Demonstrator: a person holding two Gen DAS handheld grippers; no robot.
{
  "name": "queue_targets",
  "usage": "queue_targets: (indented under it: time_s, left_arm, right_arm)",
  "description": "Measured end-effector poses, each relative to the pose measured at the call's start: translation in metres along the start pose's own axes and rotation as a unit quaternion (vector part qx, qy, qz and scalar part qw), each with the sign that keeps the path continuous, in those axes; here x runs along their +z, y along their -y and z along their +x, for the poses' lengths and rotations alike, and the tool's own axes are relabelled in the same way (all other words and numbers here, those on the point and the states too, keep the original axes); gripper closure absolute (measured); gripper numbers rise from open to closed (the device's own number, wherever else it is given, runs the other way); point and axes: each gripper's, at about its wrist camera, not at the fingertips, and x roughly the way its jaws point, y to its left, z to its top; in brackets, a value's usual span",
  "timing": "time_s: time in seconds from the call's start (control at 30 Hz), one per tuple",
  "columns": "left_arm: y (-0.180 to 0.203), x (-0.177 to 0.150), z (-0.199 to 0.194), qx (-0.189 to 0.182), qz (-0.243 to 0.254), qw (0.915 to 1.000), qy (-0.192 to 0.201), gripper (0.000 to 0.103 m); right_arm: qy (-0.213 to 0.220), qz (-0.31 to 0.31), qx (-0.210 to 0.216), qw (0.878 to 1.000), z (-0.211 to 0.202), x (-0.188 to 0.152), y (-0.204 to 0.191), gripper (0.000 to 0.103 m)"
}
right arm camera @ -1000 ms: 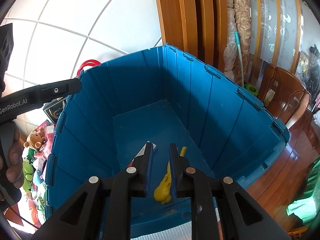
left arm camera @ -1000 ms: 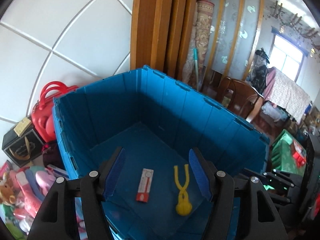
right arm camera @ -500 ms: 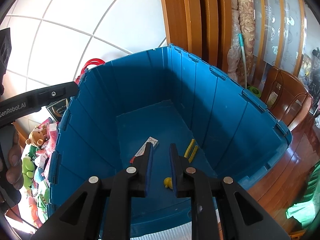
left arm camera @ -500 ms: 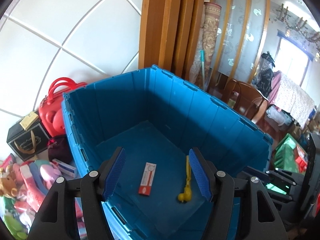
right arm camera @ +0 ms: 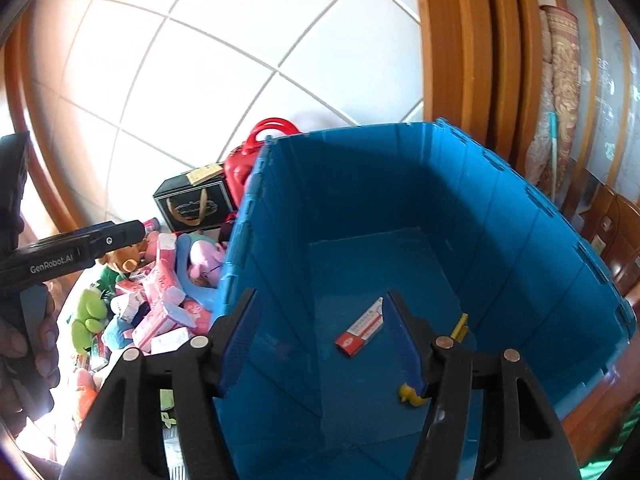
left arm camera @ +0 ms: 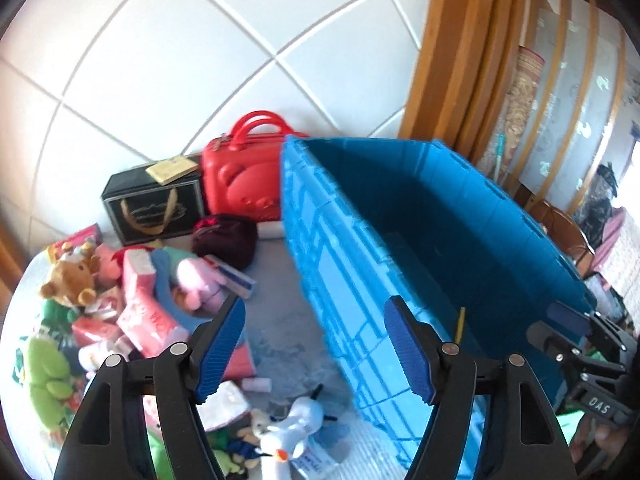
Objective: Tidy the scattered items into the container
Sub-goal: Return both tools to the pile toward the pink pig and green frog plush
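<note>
The big blue crate stands on the floor. On its bottom lie a red-and-white box and a yellow duck-headed tong. My left gripper hangs over the crate's left wall and the floor beside it; its jaws are opening with nothing between them. My right gripper is above the crate's near left corner, jaws opening and empty. Left of the crate lies a heap of scattered items: a brown teddy bear, pink packets, a green plush frog and a white toy duck.
A red bear-faced case, a black gift bag and a dark maroon pouch stand against the white tiled wall behind the heap. A wooden door frame rises behind the crate. A hand holds the left gripper's handle.
Both grippers have swung left, from over the crate's inside towards its left wall and the toy heap. The right gripper's jaws went from nearly shut to wide apart; the left jaws widened a little.
</note>
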Motion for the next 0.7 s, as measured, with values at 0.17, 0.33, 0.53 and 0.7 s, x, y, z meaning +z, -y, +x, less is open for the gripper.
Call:
queue_targets:
  time_s: [0.17, 0.33, 0.53, 0.7]
  left_arm:
    - [-0.091, -0.040, -0.021, 0.063, -0.071, 0.9955, -0.008, 0.025]
    - [-0.166, -0.090, -0.044, 0.107, -0.119, 0.9867, -0.024, 0.023]
    - [-0.238, -0.143, -0.057, 0.156, -0.149, 0.9749, -0.055, 0.023]
    - [-0.287, -0.179, -0.059, 0.182, -0.150, 0.9681, -0.084, 0.023]
  right_arm:
    - [-0.003, -0.041, 0.055, 0.998, 0.014, 0.002, -0.056, 0.039]
    - [-0.010, -0.069, 0.094, 0.993, 0.030, -0.005, -0.114, 0.027]
    - [-0.041, -0.099, 0.111, 0.988, 0.056, -0.027, -0.174, 0.023]
    - [-0.094, -0.112, 0.150, 0.978, 0.084, -0.055, -0.216, 0.010]
